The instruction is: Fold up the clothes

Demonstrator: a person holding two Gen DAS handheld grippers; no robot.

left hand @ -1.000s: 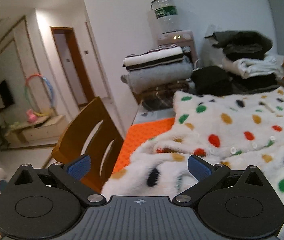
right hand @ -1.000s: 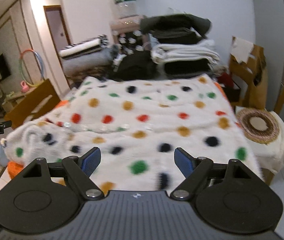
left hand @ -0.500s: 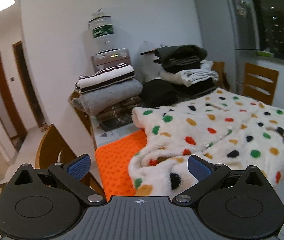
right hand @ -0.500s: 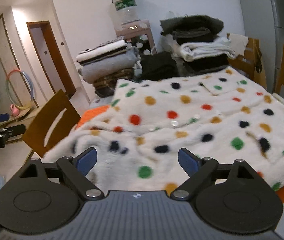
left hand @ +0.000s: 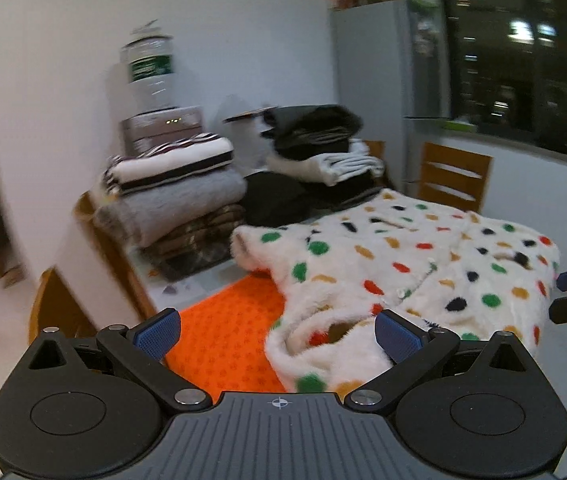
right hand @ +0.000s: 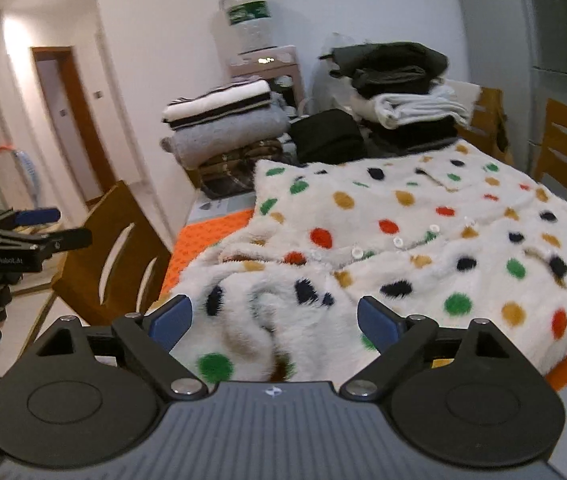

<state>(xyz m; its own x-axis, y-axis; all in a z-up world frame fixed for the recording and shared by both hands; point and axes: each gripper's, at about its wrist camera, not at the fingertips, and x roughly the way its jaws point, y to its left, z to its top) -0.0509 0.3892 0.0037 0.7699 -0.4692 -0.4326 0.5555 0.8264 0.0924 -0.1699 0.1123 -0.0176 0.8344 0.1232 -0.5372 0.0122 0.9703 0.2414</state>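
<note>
Both claws are spread wide and hold nothing: the left gripper [left hand: 277,334] fills the bottom of its frame, the right gripper [right hand: 274,322] likewise. Across the centre and right of both views lies the polka-dot fleece jacket [right hand: 403,240], flat on an orange mat [left hand: 223,332], buttoned, with one sleeve rumpled at lower centre. Folding looks barely begun; sleeves and body remain. Its pile is thick, fluffy and limp. Folded stacks [left hand: 175,184] sit behind.
</note>
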